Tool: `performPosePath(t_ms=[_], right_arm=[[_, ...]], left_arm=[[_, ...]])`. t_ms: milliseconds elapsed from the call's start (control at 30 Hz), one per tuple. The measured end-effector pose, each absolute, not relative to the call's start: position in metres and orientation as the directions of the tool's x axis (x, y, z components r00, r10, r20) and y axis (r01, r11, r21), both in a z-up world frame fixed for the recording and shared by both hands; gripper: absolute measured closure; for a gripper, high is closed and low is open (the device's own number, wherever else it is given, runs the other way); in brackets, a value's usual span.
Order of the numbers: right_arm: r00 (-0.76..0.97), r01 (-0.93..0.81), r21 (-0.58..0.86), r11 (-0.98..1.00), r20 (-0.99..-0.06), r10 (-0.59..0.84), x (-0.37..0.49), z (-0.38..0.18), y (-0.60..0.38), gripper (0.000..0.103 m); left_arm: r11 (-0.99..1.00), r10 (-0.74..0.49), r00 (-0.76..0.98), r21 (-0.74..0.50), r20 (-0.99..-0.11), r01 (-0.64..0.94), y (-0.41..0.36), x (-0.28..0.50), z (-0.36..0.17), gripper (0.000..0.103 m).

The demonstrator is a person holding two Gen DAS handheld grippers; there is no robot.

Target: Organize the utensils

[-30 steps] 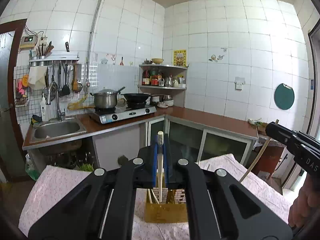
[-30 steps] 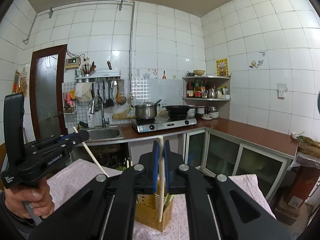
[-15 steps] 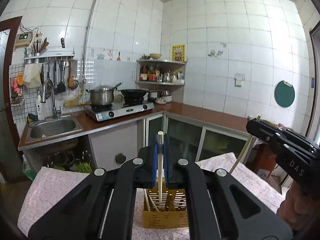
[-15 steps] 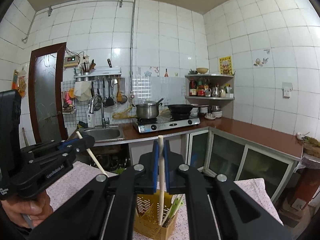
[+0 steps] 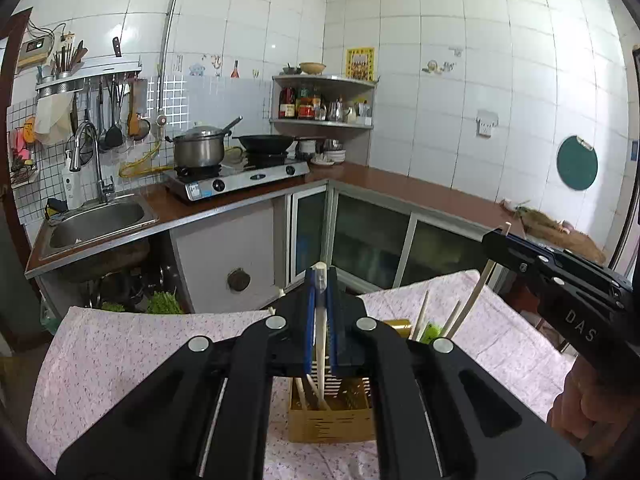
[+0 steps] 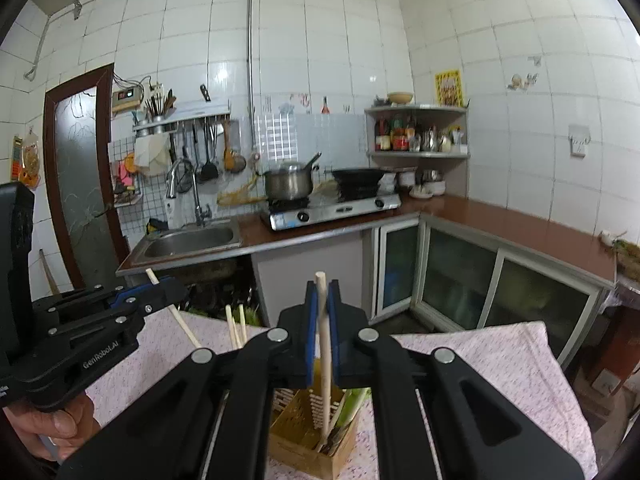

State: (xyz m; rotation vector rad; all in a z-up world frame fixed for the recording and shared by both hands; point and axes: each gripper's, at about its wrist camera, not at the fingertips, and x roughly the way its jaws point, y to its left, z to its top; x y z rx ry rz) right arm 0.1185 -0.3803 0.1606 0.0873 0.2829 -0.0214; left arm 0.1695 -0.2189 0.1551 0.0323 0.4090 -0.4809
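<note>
Both grippers have been lowered since a second ago, so the yellow utensil basket (image 5: 330, 416) is now seen larger at the bottom centre of each view. Nearest, at lower centre of the left view, the left gripper (image 5: 321, 320) is pressed together on a pale chopstick (image 5: 320, 344), its lower end dipped among sticks already in the basket. Likewise the right gripper (image 6: 322, 328) is pinched on a second chopstick (image 6: 326, 364), its tip inside the basket. Beyond, the floral tablecloth (image 5: 120, 344) is spread. Farther, at upper centre, a stove (image 5: 240, 178) is seen. If released while tilted, either chopstick may catch the rim and fall outside.
</note>
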Motion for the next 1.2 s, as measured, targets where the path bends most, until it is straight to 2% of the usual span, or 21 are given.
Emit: performPosePath(t_ms=[100,167,233,300,367,400,433,500,567,633,767,833,867,1033,1200], right_arm=[[0.952,0.038,0.086,0.996,-0.304,-0.010,0.124,0.154,-0.382,0.096],[0.953,0.044,0.085,0.995,-0.302,-0.017,0.123,0.155,-0.382,0.096],[0.956,0.054,0.081,0.995,-0.291,-0.028,0.120,0.160,-0.382,0.096],[0.961,0.060,0.083,0.995,-0.273,-0.035,0.114,0.166,-0.383,0.094],[0.968,0.062,0.079,0.995,-0.249,-0.041,0.105,0.174,-0.383,0.074],[0.972,0.064,0.080,0.995,-0.231,-0.044,0.098,0.178,-0.383,0.060],[0.975,0.064,0.081,0.995,-0.216,-0.046,0.095,0.182,-0.382,0.056],[0.979,0.066,0.070,0.995,-0.199,-0.051,0.082,0.188,-0.381,0.056],[0.981,0.070,0.053,0.996,-0.187,-0.059,0.070,0.191,-0.380,0.050],[0.981,0.080,0.033,0.996,-0.180,-0.073,0.057,0.192,-0.378,0.044],[0.978,0.093,-0.003,0.996,-0.189,-0.092,0.024,0.191,-0.376,0.042],[0.979,0.111,-0.015,0.994,-0.168,-0.112,0.002,0.192,-0.377,0.034],[0.980,0.121,-0.013,0.993,-0.158,-0.122,-0.011,0.191,-0.379,0.033],[0.974,0.187,0.030,0.982,-0.132,-0.182,-0.057,0.170,-0.393,0.032],[0.954,0.229,0.069,0.971,-0.212,-0.210,-0.072,0.123,-0.403,0.032]], left_arm=[[0.889,-0.441,0.802,-0.076,-0.404,0.451,-0.217,0.173,0.150,0.098],[0.890,-0.441,0.802,-0.082,-0.404,0.448,-0.214,0.173,0.151,0.092],[0.891,-0.442,0.806,-0.087,-0.394,0.446,-0.212,0.172,0.155,0.079],[0.892,-0.443,0.816,-0.089,-0.372,0.444,-0.208,0.166,0.163,0.071],[0.895,-0.439,0.829,-0.087,-0.347,0.438,-0.204,0.160,0.171,0.056],[0.896,-0.439,0.834,-0.087,-0.336,0.436,-0.201,0.157,0.176,0.051],[0.896,-0.439,0.837,-0.087,-0.326,0.436,-0.198,0.154,0.179,0.040],[0.900,-0.432,0.850,-0.083,-0.303,0.427,-0.190,0.145,0.185,0.027],[0.907,-0.418,0.861,-0.080,-0.288,0.414,-0.183,0.138,0.188,0.013],[0.916,-0.399,0.876,-0.070,-0.272,0.396,-0.174,0.127,0.188,0.005],[0.945,-0.317,0.914,-0.006,-0.251,0.326,-0.154,0.102,0.183,0.005],[0.957,-0.274,0.930,0.023,-0.244,0.288,-0.143,0.090,0.181,0.005],[0.963,-0.253,0.937,0.029,-0.240,0.268,-0.134,0.082,0.178,0.005],[0.979,-0.198,0.959,0.004,-0.201,0.203,-0.095,0.043,0.159,0.005],[0.984,-0.175,0.953,-0.011,-0.245,0.178,-0.075,0.015,0.122,0.005]])
